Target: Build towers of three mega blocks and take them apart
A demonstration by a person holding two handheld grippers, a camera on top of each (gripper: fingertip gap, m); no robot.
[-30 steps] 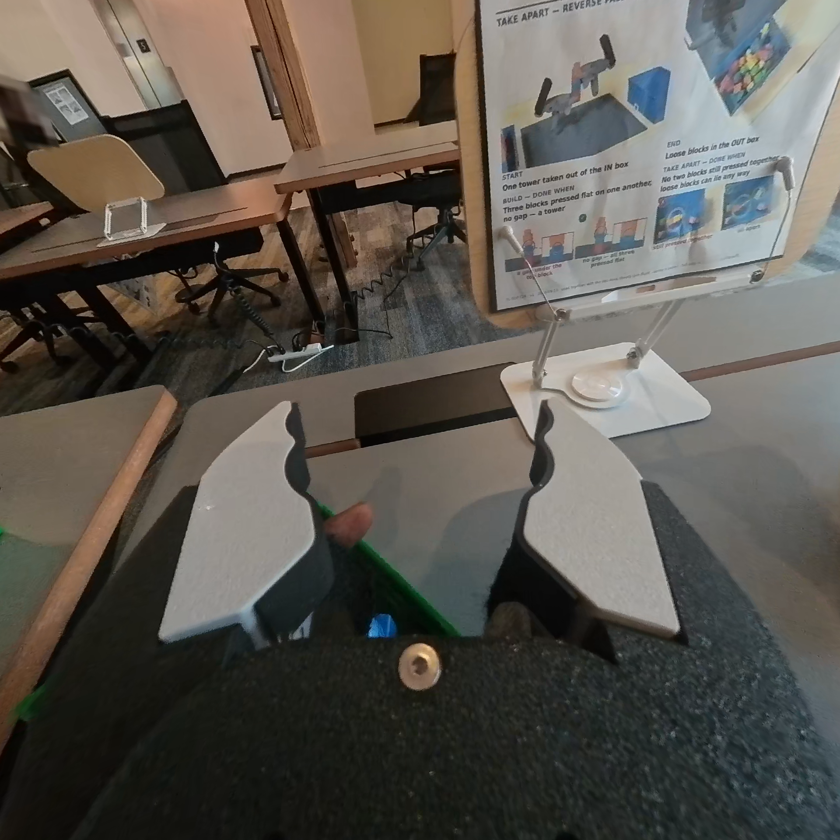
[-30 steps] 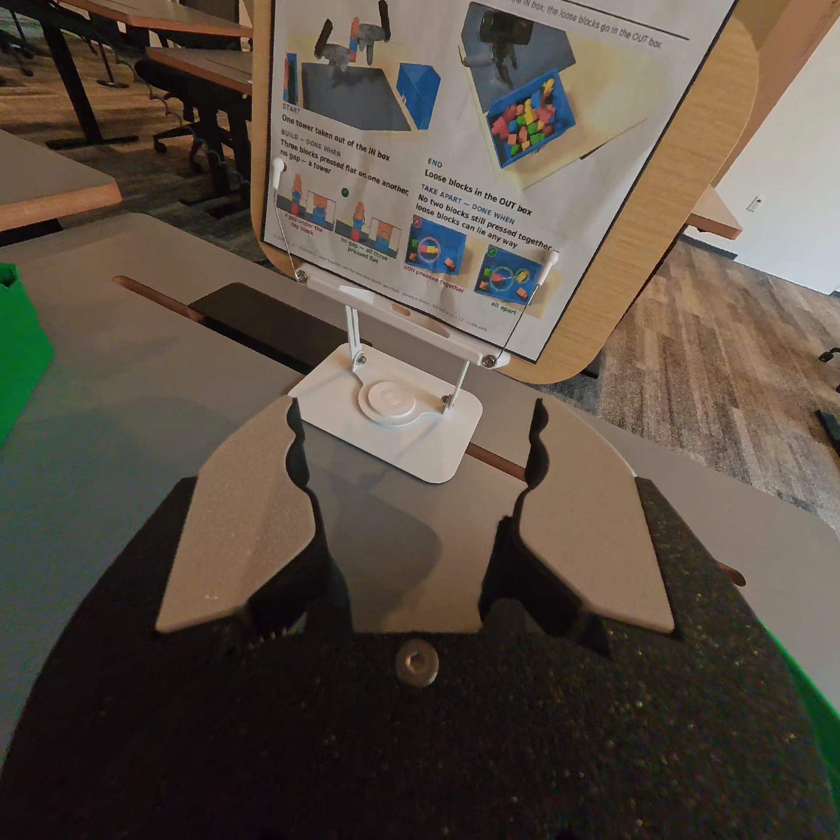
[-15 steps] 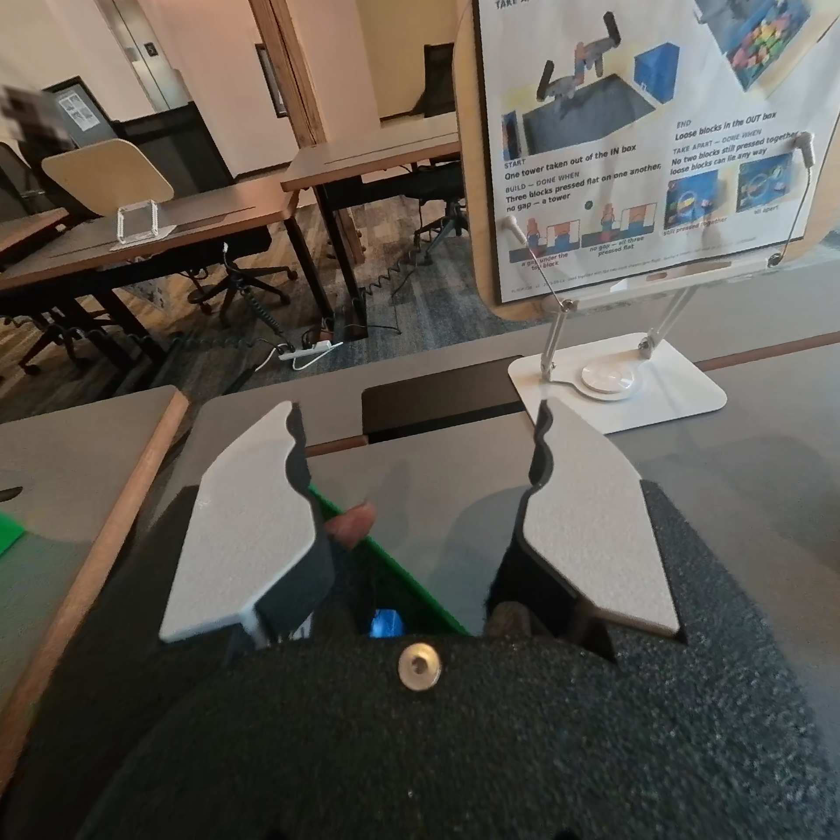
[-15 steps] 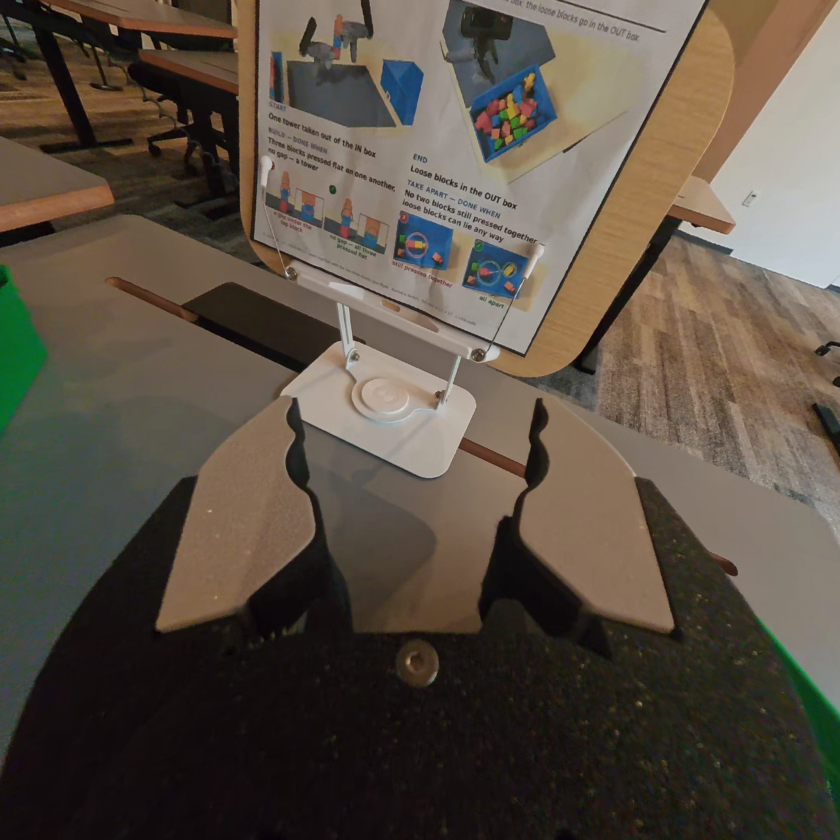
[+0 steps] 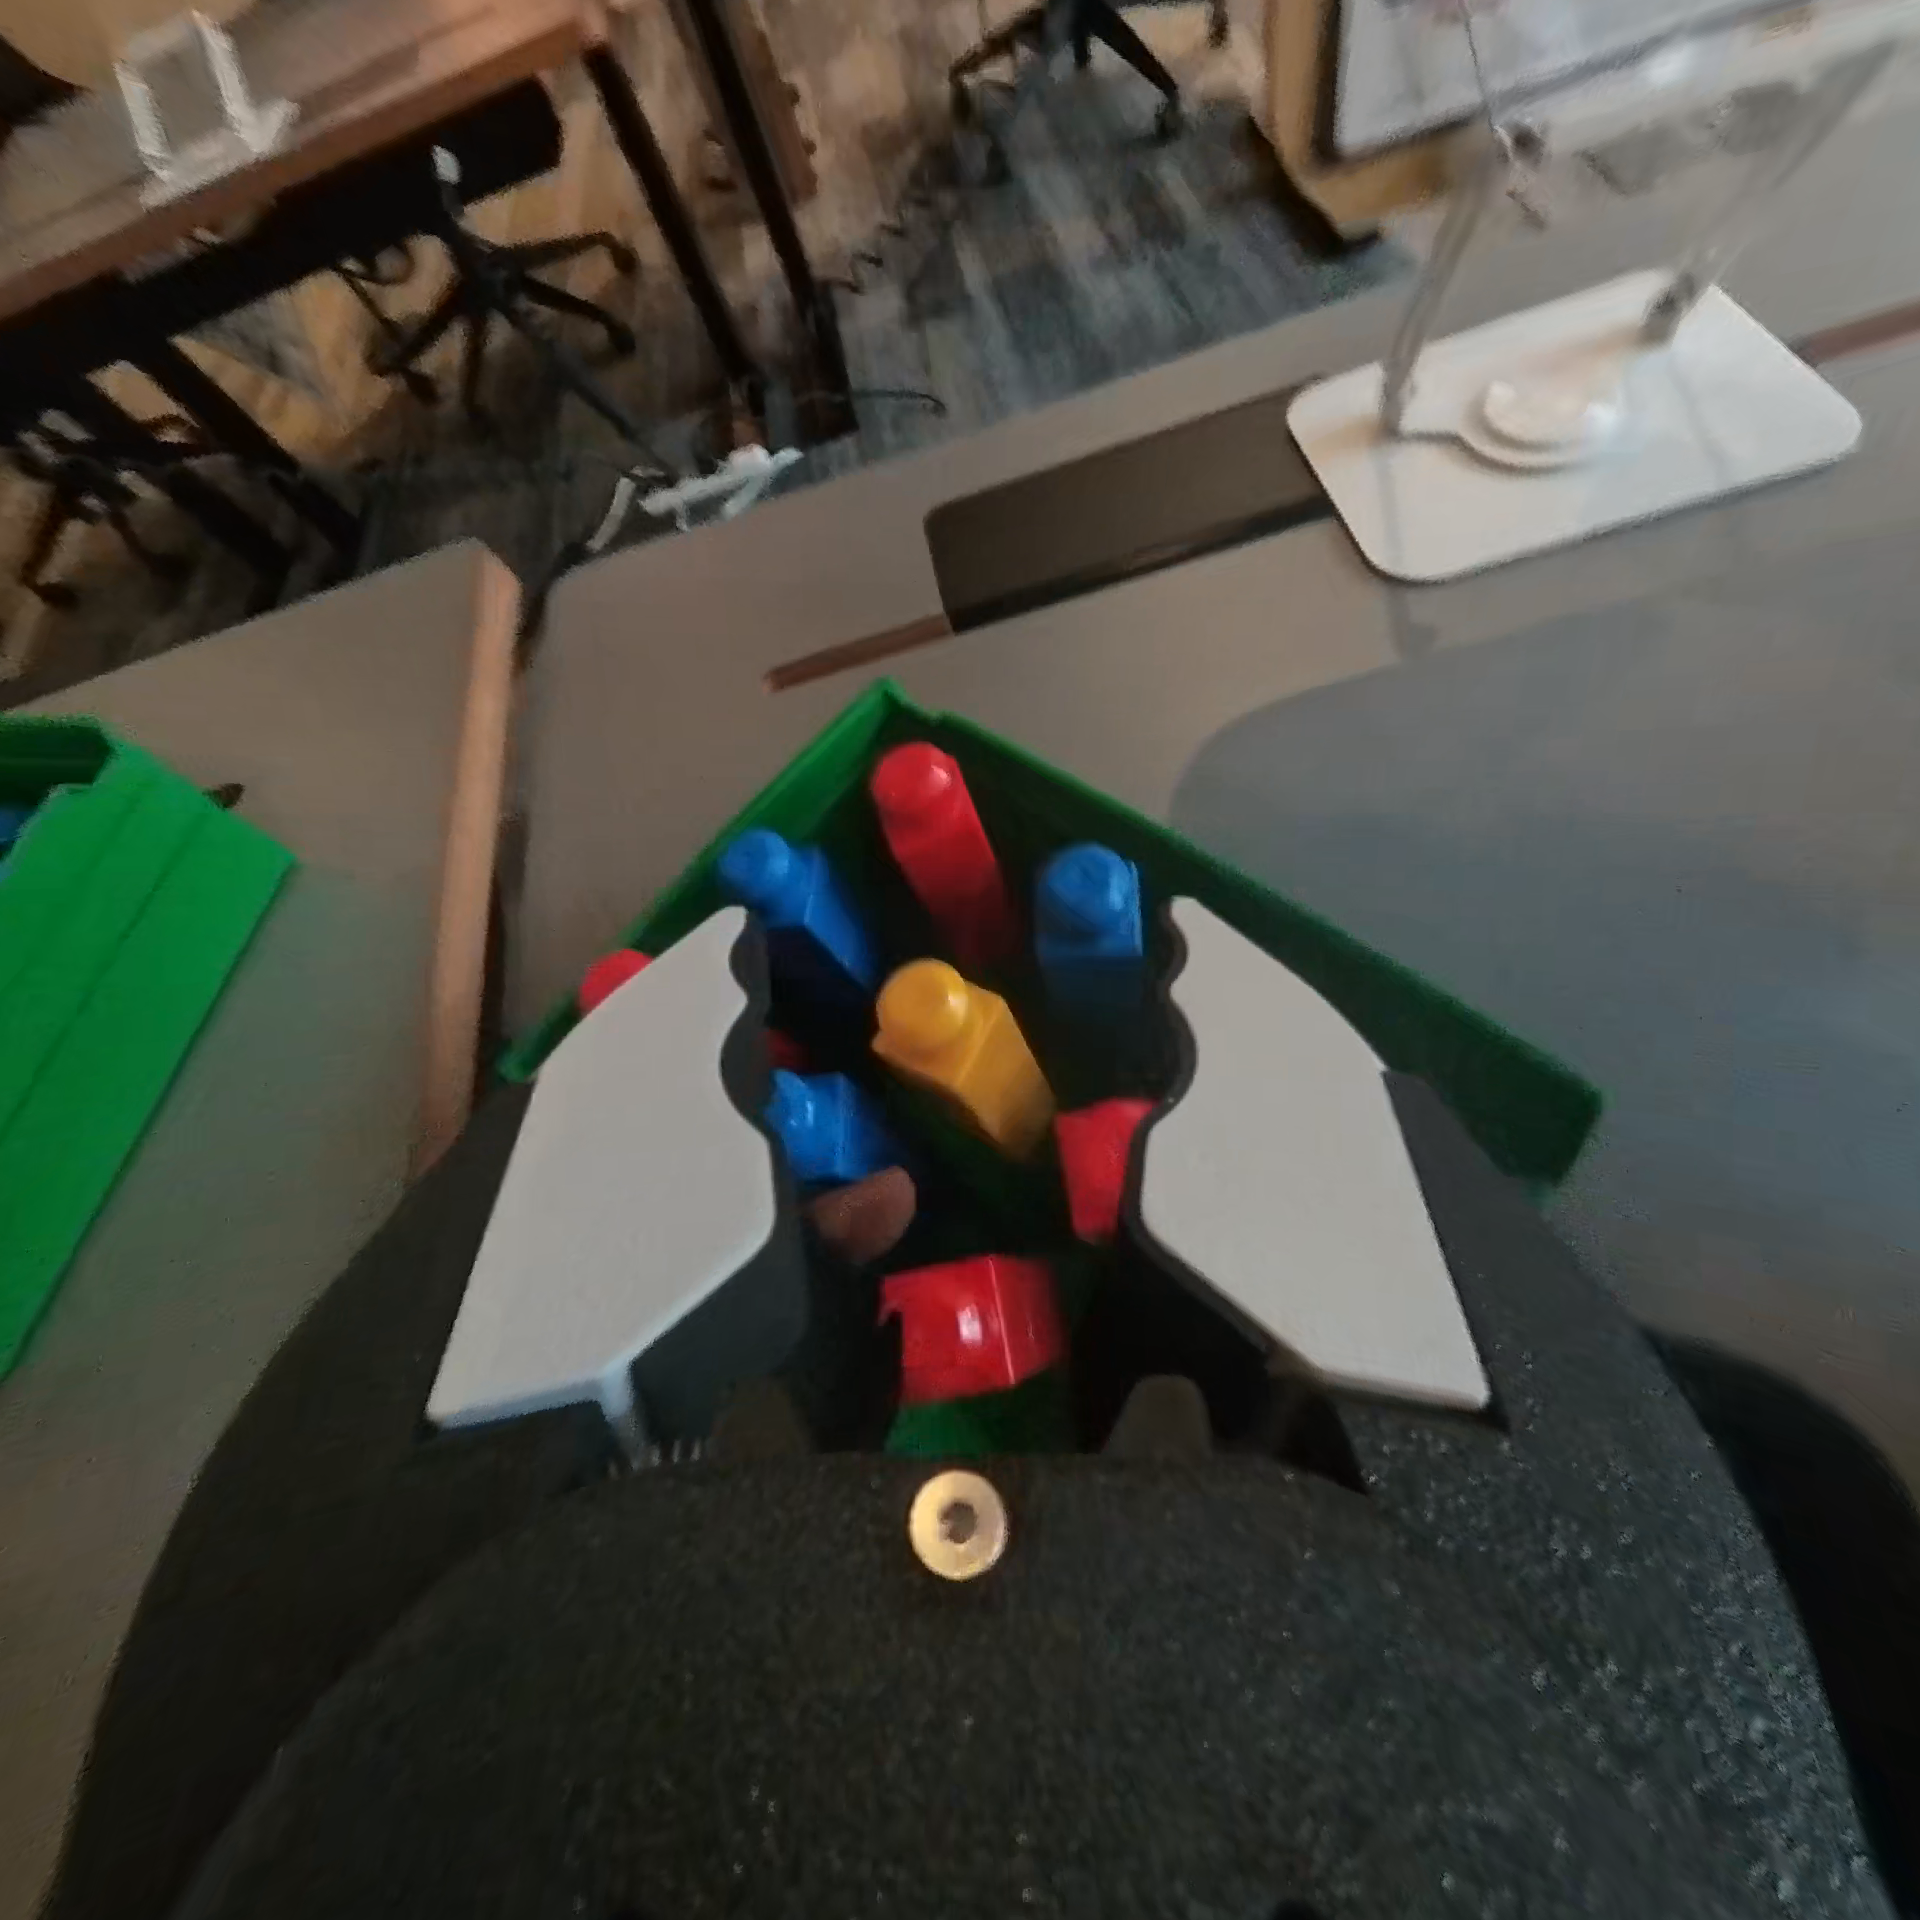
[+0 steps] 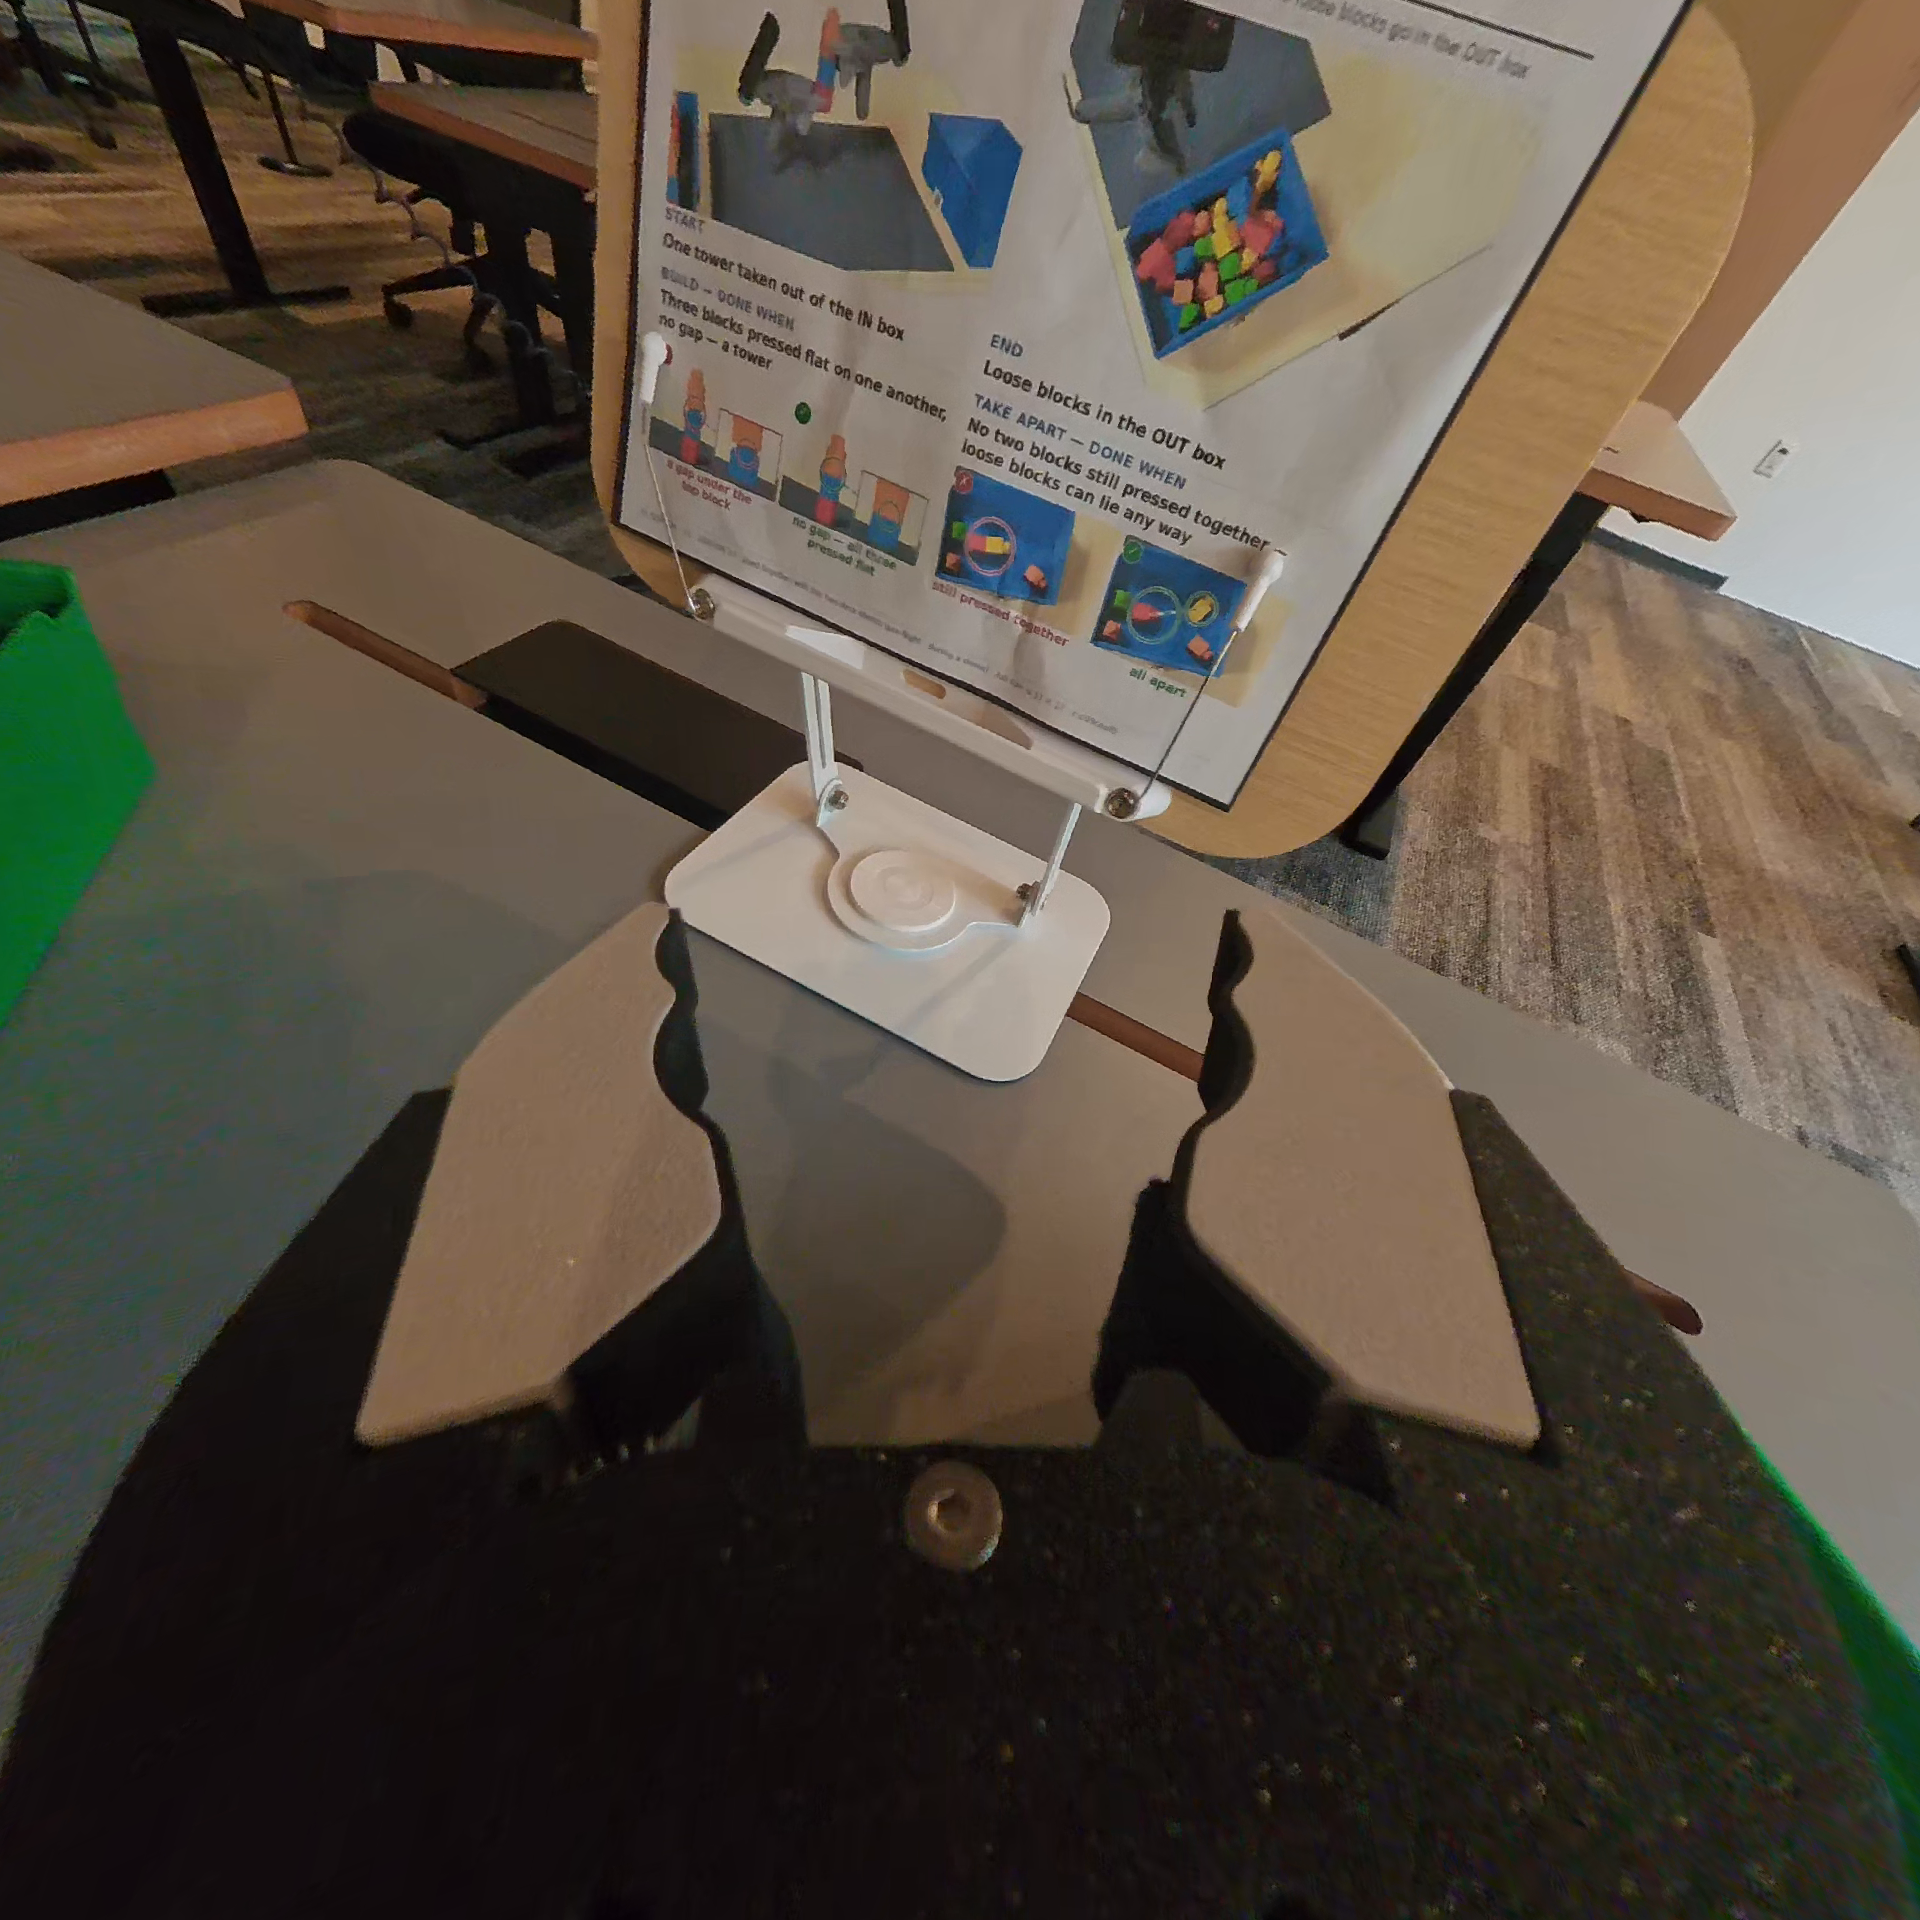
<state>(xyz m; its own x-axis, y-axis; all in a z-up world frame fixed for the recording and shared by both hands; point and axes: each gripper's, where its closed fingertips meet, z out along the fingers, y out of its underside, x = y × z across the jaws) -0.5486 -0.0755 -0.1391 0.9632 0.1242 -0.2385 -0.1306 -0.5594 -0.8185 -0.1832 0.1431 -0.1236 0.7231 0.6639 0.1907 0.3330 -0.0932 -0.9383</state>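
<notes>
Two grippers, both spread wide and empty. Big change on the left: where bare grey table filled the view a moment ago, the left gripper now looks down into the green box, with red tower, blue tower and yellow-topped tower standing inside. The right gripper has barely shifted, facing the white stand and instruction sheet.

Office: desks, swivel chairs
</notes>
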